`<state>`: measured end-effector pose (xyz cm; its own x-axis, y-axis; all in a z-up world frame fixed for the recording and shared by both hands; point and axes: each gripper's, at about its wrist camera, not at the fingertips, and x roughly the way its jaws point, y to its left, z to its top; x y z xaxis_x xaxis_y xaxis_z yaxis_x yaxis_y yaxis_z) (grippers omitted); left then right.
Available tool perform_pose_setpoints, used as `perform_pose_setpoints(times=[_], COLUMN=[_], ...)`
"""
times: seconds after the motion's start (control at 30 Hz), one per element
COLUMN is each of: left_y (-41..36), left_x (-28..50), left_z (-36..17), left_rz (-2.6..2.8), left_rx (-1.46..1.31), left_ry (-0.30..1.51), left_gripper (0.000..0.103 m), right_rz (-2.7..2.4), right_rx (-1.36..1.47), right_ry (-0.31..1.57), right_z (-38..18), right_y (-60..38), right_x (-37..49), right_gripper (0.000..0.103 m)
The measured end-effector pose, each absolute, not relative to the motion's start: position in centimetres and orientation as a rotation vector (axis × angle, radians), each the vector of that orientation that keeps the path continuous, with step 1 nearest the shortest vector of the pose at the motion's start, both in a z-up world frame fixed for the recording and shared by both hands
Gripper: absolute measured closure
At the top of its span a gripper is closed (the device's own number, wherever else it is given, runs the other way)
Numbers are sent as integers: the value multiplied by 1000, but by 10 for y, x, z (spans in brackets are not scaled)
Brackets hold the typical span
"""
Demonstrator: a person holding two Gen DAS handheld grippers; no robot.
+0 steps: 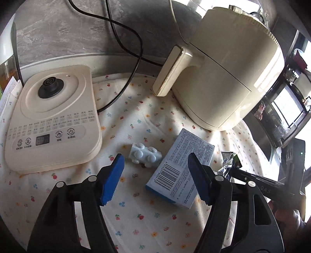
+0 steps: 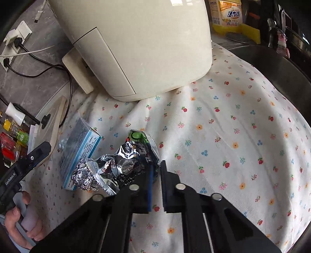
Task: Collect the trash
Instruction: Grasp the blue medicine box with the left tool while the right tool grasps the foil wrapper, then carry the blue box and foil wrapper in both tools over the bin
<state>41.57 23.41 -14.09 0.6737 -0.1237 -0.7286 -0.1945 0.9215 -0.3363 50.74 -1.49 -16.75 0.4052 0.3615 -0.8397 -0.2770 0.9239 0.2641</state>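
A blue-and-white carton with a barcode lies on the floral cloth, and a small white plastic piece rests just to its left. My left gripper hangs open over both; its right finger overlaps the carton's right edge and no pad presses on anything. A crumpled silver foil wrapper with a green printed end lies beside the carton. My right gripper is shut, pinching the wrapper's clear right end. In the left wrist view the wrapper shows at the right, with the right gripper's body behind it.
A cream air fryer stands at the back, its handle pointing left. A cream appliance base with buttons sits at left, with a black cable beside it. A dark sink lies to the right, a yellow detergent bottle behind it. A hand holds the left gripper.
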Motion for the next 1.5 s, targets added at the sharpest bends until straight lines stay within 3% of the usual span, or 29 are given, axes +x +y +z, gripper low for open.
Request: perform_pose_setpoints(times=[0.2, 0.43, 0.5, 0.63, 1.03, 1.5], left_y=[214, 190, 190, 184, 165, 49], left_x=[420, 425, 421, 412, 353, 317], left_z=[-153, -167, -166, -158, -123, -106], left_rz=[-36, -53, -30, 10, 76, -34], left_rx=[-391, -315, -327, -268, -299, -233], left_ry=[870, 905, 900, 903, 838, 839], left_gripper=[23, 22, 30, 32, 33, 33], right_rz=[383, 376, 369, 363, 392, 320], right_rx=[101, 99, 105, 126, 141, 162], right_ry=[1073, 1037, 1030, 1018, 990, 963], right_z=[-163, -152, -149, -144, -125, -112], right_y=[-33, -56, -64, -81, -125, -229], right_x=[499, 478, 473, 463, 423, 356], right_gripper=[102, 102, 102, 102, 102, 102])
